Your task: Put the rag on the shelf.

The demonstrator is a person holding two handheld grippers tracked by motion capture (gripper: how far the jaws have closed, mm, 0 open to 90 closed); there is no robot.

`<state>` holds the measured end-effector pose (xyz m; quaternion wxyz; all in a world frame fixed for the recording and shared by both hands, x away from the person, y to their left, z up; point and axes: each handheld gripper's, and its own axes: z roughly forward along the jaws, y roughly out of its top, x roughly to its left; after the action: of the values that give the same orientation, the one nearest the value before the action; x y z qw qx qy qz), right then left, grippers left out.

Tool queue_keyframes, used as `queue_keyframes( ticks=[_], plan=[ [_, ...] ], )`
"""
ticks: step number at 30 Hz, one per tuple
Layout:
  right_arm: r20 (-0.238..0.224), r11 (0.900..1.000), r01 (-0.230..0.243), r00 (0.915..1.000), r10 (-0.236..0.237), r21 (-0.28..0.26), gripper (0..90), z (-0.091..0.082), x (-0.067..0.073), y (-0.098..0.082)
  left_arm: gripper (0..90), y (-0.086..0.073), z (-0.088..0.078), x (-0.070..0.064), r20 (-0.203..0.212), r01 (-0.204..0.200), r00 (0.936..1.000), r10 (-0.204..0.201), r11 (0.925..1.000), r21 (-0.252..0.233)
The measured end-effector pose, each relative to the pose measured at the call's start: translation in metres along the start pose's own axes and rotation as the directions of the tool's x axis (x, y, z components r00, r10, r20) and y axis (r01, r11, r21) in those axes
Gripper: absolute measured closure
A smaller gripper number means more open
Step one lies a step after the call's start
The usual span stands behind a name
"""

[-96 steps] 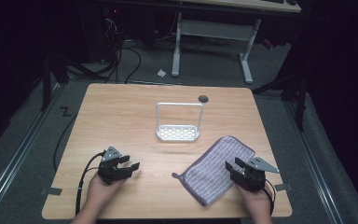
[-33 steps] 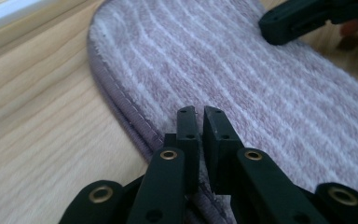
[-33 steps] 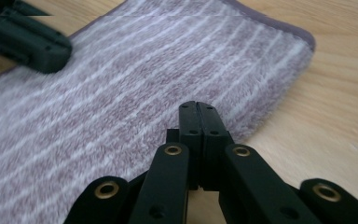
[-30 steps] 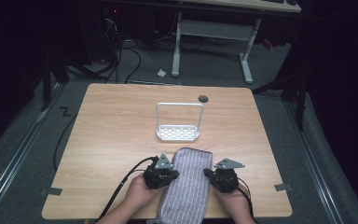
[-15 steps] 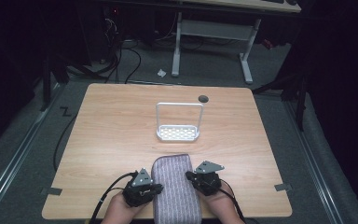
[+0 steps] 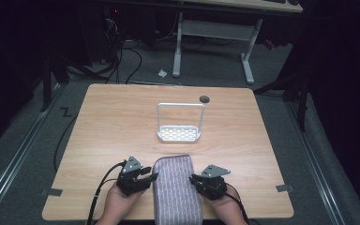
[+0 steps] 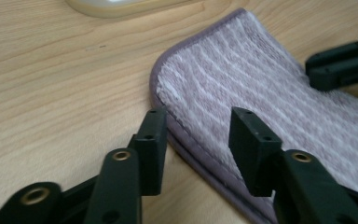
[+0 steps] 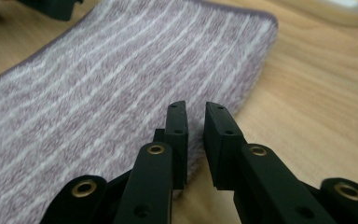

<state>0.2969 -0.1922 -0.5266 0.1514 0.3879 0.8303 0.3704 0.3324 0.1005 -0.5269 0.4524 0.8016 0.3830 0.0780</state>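
A folded purple striped towel (image 6: 176, 187) lies flat at the table's near edge, between my two grippers. My left gripper (image 6: 149, 174) is at its left side. In the left gripper view its jaws (image 7: 198, 116) have just been opening and stand wide; the towel (image 7: 261, 93) has its hemmed edge running between them, unpressed. My right gripper (image 6: 193, 179) is at the towel's right side. Its jaws (image 8: 195, 106) have just been opening to a narrow gap and sit over the edge of the towel (image 8: 121, 70) without pinching it.
A white wire rack (image 6: 179, 133) with an upright handle stands at the middle of the wooden table (image 6: 112, 122). A small round hole (image 6: 204, 99) is near the far edge. Cables trail off the near left edge.
The towel went from spread at the right to folded, then was drawn toward the near edge. Both hands came back with it. The left jaws have opened wide off its edge.
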Motion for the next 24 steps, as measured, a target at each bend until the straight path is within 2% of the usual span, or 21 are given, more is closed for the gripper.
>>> queue_keyframes(
  ticks=[5,8,12,13,16,17,24],
  plan=[
    [0.000,1.000,-0.003,1.0000,0.003,0.020,79.9,-0.010,0.003,-0.007,51.1,0.004,0.011,0.001,-0.024,0.008,0.9997,-0.008,1.0000,0.002],
    [-0.004,0.999,-0.026,0.9996,0.026,0.021,79.9,-0.014,0.002,-0.010,49.9,0.008,0.020,0.000,-0.023,0.018,0.9996,-0.018,0.9997,0.015],
    [-0.001,1.000,-0.024,0.9997,0.024,0.014,79.6,-0.014,0.001,-0.010,48.0,0.010,0.027,-0.002,-0.025,0.013,0.9996,-0.012,0.9996,0.026],
    [0.001,1.000,-0.024,0.9997,0.024,0.009,79.5,-0.014,0.002,-0.010,48.2,0.011,0.031,-0.003,-0.035,0.023,0.9992,-0.022,0.9995,0.024],
    [0.002,1.000,-0.018,0.9998,0.018,0.004,79.1,-0.015,0.003,-0.010,53.2,0.011,0.032,-0.002,-0.021,0.045,0.9988,-0.045,0.9988,0.021],
    [0.003,1.000,-0.021,0.9998,0.021,-0.002,78.0,-0.015,0.003,-0.009,61.3,0.012,0.033,-0.004,-0.023,0.033,0.9992,-0.032,0.9991,0.026],
    [0.015,0.999,-0.033,0.9993,0.034,-0.040,69.5,-0.015,0.005,-0.005,73.3,0.011,0.035,-0.007,-0.013,0.036,0.9993,-0.036,0.9988,0.033]
  ],
)
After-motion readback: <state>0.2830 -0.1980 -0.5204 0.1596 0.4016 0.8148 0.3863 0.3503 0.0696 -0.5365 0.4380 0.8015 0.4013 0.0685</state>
